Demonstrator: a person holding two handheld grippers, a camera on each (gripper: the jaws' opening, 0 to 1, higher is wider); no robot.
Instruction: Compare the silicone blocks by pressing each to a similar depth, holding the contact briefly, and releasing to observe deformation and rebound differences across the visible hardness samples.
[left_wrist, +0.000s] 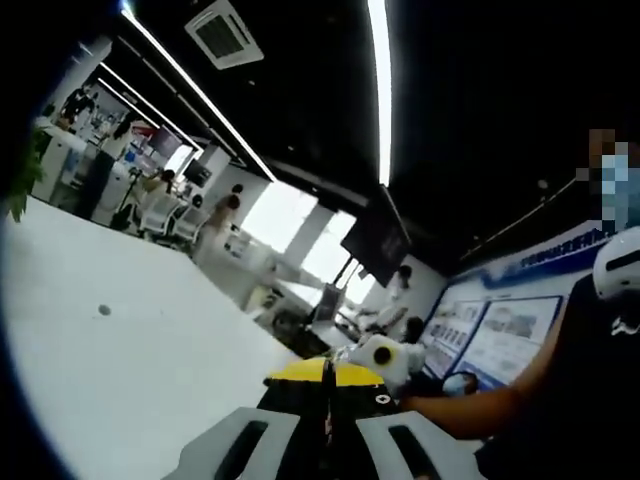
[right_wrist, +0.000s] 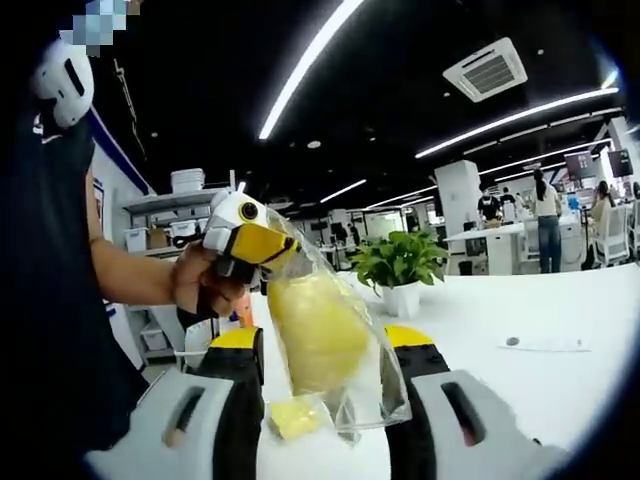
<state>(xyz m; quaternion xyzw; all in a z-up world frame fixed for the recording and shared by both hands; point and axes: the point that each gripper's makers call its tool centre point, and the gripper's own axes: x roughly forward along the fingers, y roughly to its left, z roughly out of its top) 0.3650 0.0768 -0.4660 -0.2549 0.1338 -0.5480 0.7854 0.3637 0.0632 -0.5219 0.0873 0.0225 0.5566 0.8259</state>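
One clear plastic bag (right_wrist: 340, 370), glossy and crinkled, hanging mid-frame in the right gripper view above the white table (right_wrist: 560, 390). Inside, two yellow silicone blocks: one large block (right_wrist: 315, 330), rounded and matte, in the middle of the bag; one small block (right_wrist: 295, 415), squarish, low at the bag's bottom left corner. Bag's top pinched in the left tongs (right_wrist: 262, 245), yellow-tipped with a white body, closed on it and gripped by a hand (right_wrist: 205, 280) at centre left. Right tongs (right_wrist: 323, 340) spread wide, two black jaws with yellow tips rising either side of the bag; touching it or not, cannot tell. One leafy potted plant (right_wrist: 400, 265) in a white pot behind, on the table. In the left gripper view, left tongs (left_wrist: 325, 385) at bottom centre, yellow tips pressed together, smooth white table (left_wrist: 120, 380) at lower left.
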